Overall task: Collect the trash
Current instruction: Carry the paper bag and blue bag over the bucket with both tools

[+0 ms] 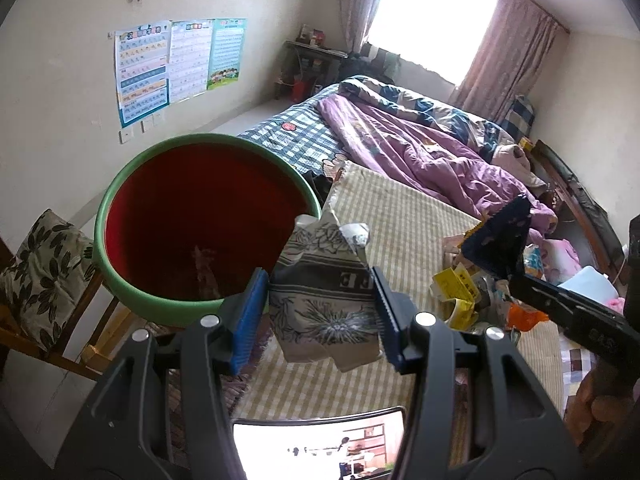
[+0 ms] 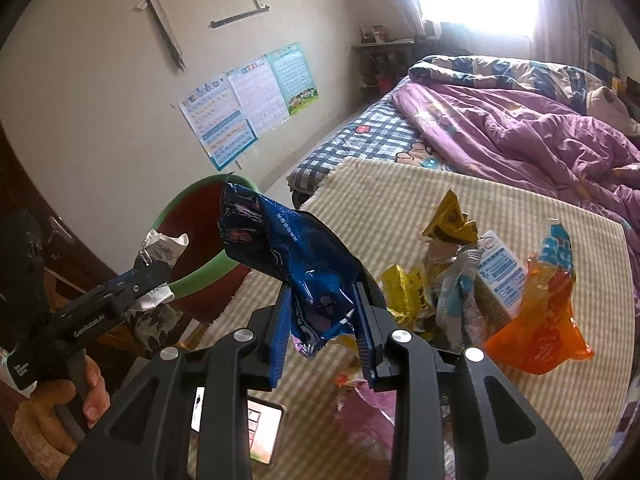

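Note:
My left gripper (image 1: 320, 298) is shut on a crumpled grey floral paper pack (image 1: 324, 288), held in the air beside the rim of a green bin with a red inside (image 1: 200, 216). My right gripper (image 2: 322, 312) is shut on a crinkled dark blue foil wrapper (image 2: 288, 248), lifted above the striped mat (image 2: 400, 200). The right gripper and its blue wrapper (image 1: 500, 240) show at the right of the left wrist view; the left gripper with the grey pack (image 2: 160, 248) shows at the left of the right wrist view, over the bin (image 2: 192, 240).
More trash lies on the mat: yellow wrappers (image 2: 452, 220), an orange bag (image 2: 540, 332), a white-blue carton (image 2: 500, 268). A purple quilt (image 2: 520, 128) covers the bed behind. A cushioned wooden chair (image 1: 44, 276) stands left of the bin. A hand (image 2: 64, 400) holds the left gripper.

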{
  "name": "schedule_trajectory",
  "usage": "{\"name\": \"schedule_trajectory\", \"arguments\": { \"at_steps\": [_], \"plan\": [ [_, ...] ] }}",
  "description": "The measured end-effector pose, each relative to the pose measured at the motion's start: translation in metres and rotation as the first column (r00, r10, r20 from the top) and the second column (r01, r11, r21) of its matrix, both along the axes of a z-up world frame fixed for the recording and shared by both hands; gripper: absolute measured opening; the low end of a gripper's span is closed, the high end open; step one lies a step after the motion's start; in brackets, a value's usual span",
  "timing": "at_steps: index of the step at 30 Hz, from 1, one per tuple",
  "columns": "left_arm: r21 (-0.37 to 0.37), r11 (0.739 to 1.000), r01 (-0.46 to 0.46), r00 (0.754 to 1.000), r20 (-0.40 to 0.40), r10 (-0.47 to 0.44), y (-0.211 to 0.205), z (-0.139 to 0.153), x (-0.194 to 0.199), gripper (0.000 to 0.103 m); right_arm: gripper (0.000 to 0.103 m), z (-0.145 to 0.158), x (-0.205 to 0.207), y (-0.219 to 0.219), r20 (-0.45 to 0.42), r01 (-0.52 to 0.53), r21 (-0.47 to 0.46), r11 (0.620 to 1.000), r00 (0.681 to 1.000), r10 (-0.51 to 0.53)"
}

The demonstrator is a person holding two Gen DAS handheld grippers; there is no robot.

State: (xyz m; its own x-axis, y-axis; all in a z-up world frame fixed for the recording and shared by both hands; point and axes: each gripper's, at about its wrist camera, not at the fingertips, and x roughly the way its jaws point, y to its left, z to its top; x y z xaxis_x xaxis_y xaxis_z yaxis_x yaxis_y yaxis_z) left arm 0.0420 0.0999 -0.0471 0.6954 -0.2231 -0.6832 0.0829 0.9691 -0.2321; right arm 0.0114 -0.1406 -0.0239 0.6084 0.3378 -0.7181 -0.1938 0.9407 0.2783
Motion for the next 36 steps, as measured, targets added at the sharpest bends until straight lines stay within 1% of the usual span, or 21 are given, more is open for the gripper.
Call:
{"name": "schedule_trajectory", "arguments": {
  "at_steps": [8, 11, 24, 31, 36],
  "plan": [
    [-0.008, 0.999, 0.054, 0.999, -0.003, -0.054, 0.018, -0.002, 0.008, 0.049, 0.029, -0.003, 0.0, 0.019, -0.015, 0.054, 0.008, 0.998, 0.998, -0.054],
    [-0.004, 0.998, 0.06, 0.998, 0.001, -0.06, 0.026, -0.001, 0.011, 0.049, 0.029, -0.005, 0.003, 0.026, -0.019, 0.067, 0.017, 0.998, 0.998, -0.066],
    [-0.007, 1.0, 0.027, 1.0, 0.008, -0.027, 0.08, -0.002, 0.03, 0.049, 0.029, -0.002, 0.018, 0.08, -0.015, 0.058, 0.021, 0.998, 0.998, -0.058],
    [-0.001, 1.0, 0.027, 1.0, -0.005, -0.027, 0.097, -0.009, 0.035, 0.049, 0.029, -0.001, 0.026, 0.105, -0.015, 0.048, 0.033, 0.998, 0.999, -0.048],
    [0.003, 1.0, 0.025, 1.0, -0.017, -0.025, 0.107, -0.015, 0.04, 0.049, 0.029, -0.002, 0.033, 0.123, -0.006, 0.028, 0.009, 1.0, 1.0, -0.028]
  ]
}}
